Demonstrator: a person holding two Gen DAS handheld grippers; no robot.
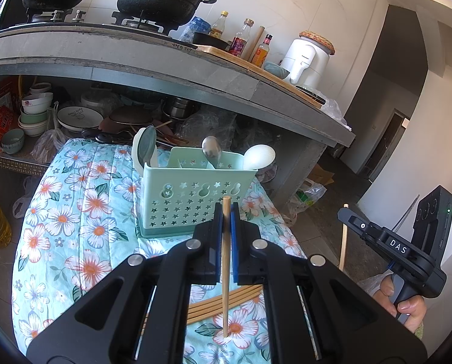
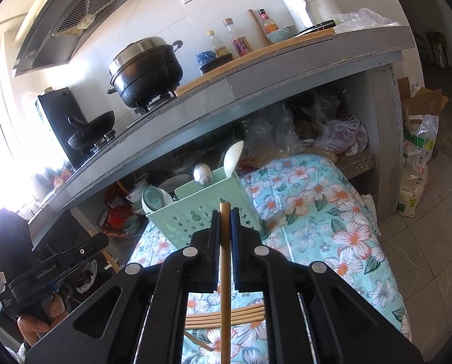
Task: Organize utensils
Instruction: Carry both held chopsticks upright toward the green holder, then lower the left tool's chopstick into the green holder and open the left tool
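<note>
My left gripper (image 1: 226, 212) is shut on a wooden chopstick (image 1: 226, 261) that stands upright between the blue pads, its lower end over the floral cloth. My right gripper (image 2: 225, 217) is shut on another chopstick (image 2: 225, 273), also upright. A mint-green utensil caddy (image 1: 192, 197) with star cut-outs stands just beyond both grippers, seen also in the right wrist view as the caddy (image 2: 195, 209). It holds a metal spoon (image 1: 211, 148), a white spoon (image 1: 257, 156) and a teal-and-white ladle (image 1: 145, 148). Several loose chopsticks (image 1: 222, 301) lie on the cloth below the grippers.
The floral cloth (image 1: 83, 212) covers a low surface with floor to its right. A grey stone counter (image 1: 165, 60) overhangs behind, with pots, bottles and a white appliance (image 1: 306, 57). Bowls and plates (image 1: 35, 112) crowd the shelf underneath. A hand holds the right gripper's handle (image 1: 407, 300).
</note>
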